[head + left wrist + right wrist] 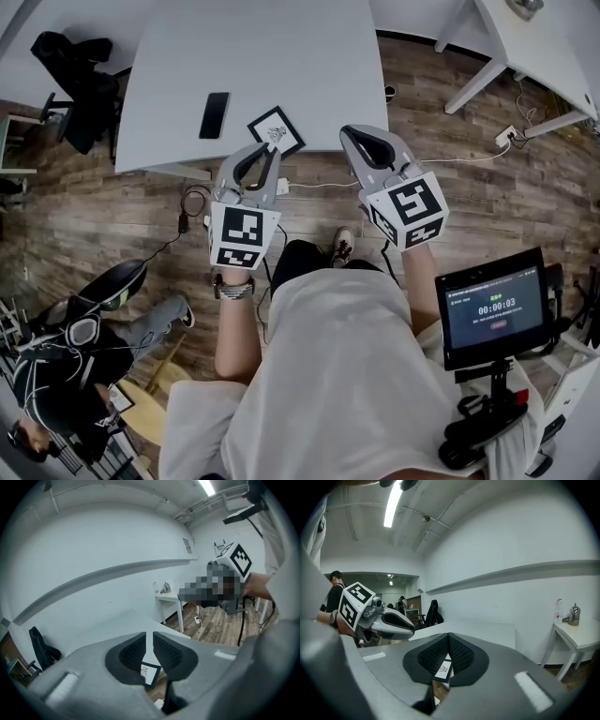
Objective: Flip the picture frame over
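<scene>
My left gripper (pixel 267 148) is barely parted, right gripper (pixel 354 132) closed, both empty; I'd widen left for the picture frame (pixel 276 130) ahead.

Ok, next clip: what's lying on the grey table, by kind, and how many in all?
picture frame: 1
black phone: 1
Total: 2
</scene>
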The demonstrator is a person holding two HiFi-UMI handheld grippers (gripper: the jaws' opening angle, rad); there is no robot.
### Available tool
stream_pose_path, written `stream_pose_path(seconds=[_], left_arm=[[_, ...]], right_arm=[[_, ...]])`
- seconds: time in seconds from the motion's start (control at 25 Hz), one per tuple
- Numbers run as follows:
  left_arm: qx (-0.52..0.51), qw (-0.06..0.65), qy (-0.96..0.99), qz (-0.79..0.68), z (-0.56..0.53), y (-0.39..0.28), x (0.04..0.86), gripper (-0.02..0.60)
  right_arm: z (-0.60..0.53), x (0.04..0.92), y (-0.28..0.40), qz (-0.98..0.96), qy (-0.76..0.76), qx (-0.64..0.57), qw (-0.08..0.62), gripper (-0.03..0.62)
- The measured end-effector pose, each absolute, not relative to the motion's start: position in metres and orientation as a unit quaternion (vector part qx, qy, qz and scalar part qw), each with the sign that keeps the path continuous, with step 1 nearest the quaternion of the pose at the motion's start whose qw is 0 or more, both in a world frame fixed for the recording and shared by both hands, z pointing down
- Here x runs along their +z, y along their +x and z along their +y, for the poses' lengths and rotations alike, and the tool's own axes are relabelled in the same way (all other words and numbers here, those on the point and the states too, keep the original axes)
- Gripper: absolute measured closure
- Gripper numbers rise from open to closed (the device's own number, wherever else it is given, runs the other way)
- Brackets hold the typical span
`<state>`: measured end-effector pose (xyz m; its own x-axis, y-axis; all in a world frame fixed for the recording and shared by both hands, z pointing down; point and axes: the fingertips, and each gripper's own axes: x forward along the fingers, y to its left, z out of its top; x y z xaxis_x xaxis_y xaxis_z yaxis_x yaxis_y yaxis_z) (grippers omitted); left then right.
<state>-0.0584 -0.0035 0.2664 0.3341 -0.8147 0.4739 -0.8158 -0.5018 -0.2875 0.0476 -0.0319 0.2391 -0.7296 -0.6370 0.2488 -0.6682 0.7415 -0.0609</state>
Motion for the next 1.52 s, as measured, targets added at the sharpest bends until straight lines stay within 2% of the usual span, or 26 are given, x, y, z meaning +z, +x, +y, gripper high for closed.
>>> stream_pose_path(seconds=[0.28, 0.6, 0.92, 1.52], left_arm=[[0.316, 0.019, 0.816, -0.484, -0.013, -0.071, 0.295, 0.499], [0.335, 0.068, 0.827, -0.447, -0.041, -0.093, 0.362, 0.491], [0.368, 0.077, 0.826, -0.421, -0.029, -0.086, 0.385, 0.483], [0.444, 0.096, 0.813, -0.365, -0.032, -0.090, 0.484, 0.474]], right_arm=[[-0.048, 0.265, 0.032, -0.926, 0.347, 0.083, 0.123, 0.591], [-0.076, 0.330, -0.003, -0.917, 0.347, 0.128, 0.152, 0.591], [-0.058, 0.353, 0.002, -0.907, 0.351, 0.161, 0.168, 0.592], [-0.061, 0.443, -0.008, -0.890, 0.346, 0.215, 0.203, 0.592]])
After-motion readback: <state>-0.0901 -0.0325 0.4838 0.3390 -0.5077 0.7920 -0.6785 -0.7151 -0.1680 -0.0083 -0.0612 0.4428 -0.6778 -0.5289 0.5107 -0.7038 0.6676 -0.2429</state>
